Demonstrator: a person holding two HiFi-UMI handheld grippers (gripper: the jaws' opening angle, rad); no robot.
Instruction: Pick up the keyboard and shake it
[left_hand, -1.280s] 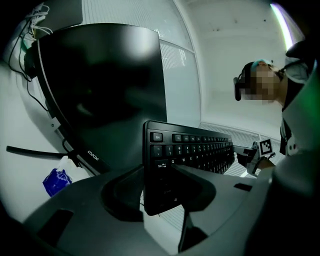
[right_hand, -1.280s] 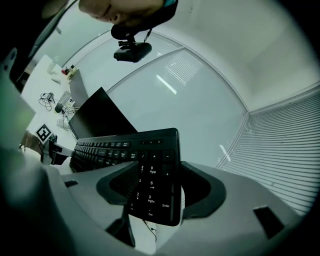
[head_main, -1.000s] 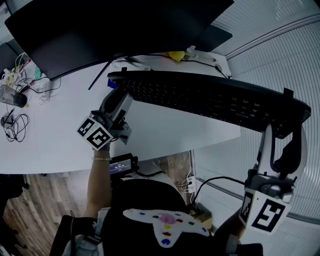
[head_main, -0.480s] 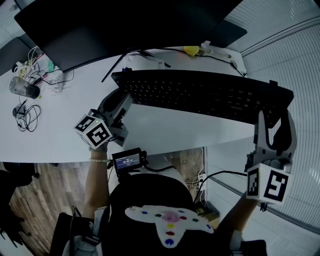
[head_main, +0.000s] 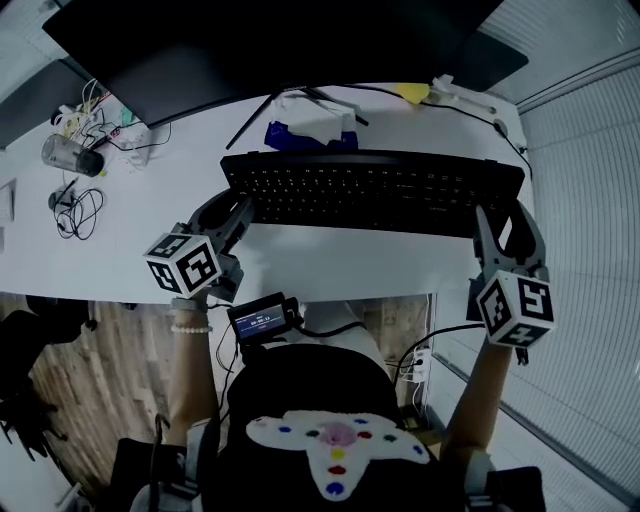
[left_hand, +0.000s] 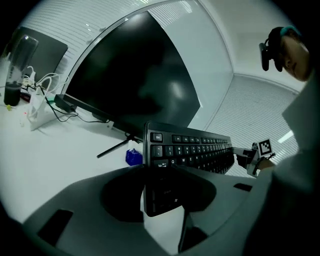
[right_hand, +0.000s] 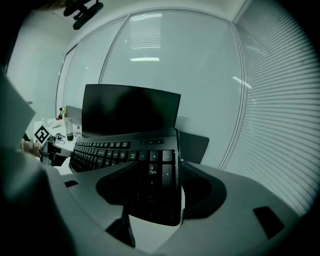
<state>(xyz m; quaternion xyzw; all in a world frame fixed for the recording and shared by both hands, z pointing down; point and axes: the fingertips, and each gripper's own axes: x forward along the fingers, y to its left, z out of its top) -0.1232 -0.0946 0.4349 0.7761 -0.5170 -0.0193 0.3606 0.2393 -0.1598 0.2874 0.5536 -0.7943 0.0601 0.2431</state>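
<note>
With the jaws of the left gripper (head_main: 232, 212), pinched the left end of the keyboard (head_main: 370, 190), near the corner keys. With the jaws of the right gripper (head_main: 508, 228), pinched the right end, over the number keys. Held the keyboard keys-up between the two, stretched across in front of the body, seemingly lifted clear of the white surface (head_main: 130, 265) under it. Saw a wide dark monitor (head_main: 270, 40) behind the keyboard, with a thin stand leg slanting down toward the keyboard's back edge. Spotted a small blue thing (head_main: 285, 135) just behind the keyboard's left half, with something white beside it. Spotted a yellow thing (head_main: 412, 93) farther behind the keyboard's right half. Noted a clear cup (head_main: 65, 155) and a coil of cable (head_main: 75, 208) well to the left of the keyboard. Made out a small lit screen (head_main: 262, 320) nearer the body than the keyboard's left end.
</note>
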